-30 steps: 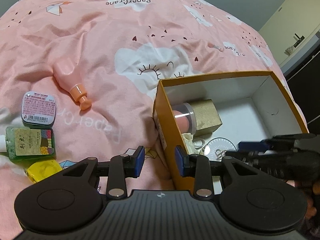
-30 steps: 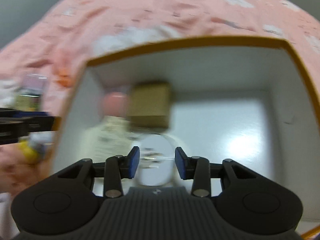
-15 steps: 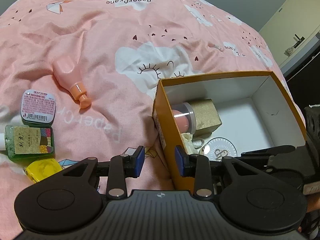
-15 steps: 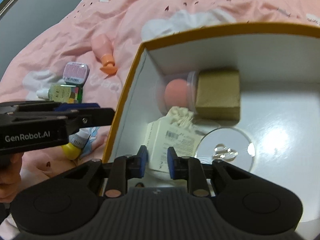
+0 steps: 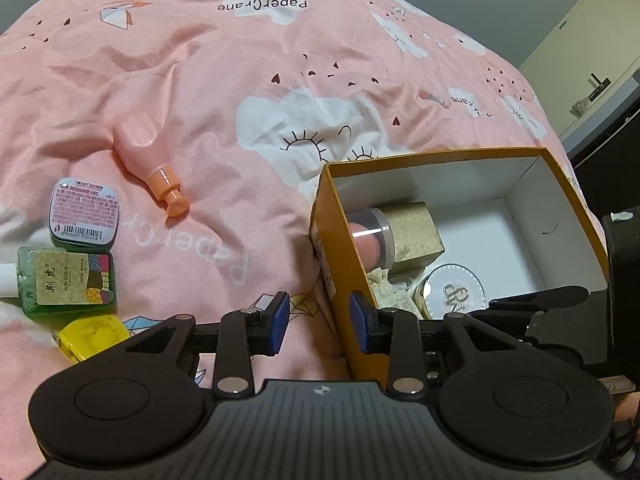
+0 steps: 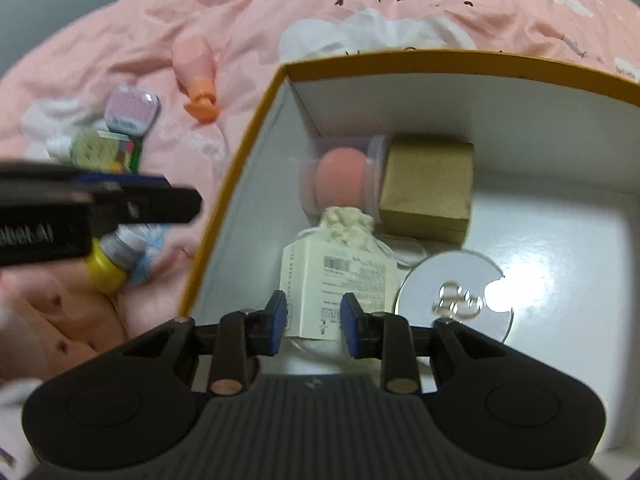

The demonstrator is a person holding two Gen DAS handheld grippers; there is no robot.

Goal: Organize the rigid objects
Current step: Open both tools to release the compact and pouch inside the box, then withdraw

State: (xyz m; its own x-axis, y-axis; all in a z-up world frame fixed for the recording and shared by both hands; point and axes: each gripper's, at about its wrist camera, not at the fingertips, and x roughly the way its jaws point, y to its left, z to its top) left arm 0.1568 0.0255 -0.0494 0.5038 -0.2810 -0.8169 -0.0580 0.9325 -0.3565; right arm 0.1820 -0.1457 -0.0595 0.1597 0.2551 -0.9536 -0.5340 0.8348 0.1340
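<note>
An orange box (image 5: pixel 436 157) with a white inside lies on the pink bedspread. It holds a gold cube (image 6: pixel 426 184), a clear tub with a pink sponge (image 6: pixel 340 180), a cream pouch with a barcode label (image 6: pixel 340 276) and a round silver compact (image 6: pixel 454 296). My left gripper (image 5: pixel 319 322) is open and empty, straddling the box's near left corner. My right gripper (image 6: pixel 313 322) is open and empty above the box's near edge, over the pouch. Loose on the bedspread lie a peach bottle (image 5: pixel 146 156), a mint tin (image 5: pixel 85 212), a green bottle (image 5: pixel 66 280) and a yellow item (image 5: pixel 90 338).
The pink bedspread (image 5: pixel 240 60) is soft and creased. The loose items also show in the right wrist view, left of the box (image 6: pixel 256 152), partly behind the left gripper's finger (image 6: pixel 120 204). A cabinet (image 5: pixel 592 48) stands at the far right.
My right gripper has pulled back out of the box and swung left; its jaws narrowed and have opened again. My left gripper has hardly moved.
</note>
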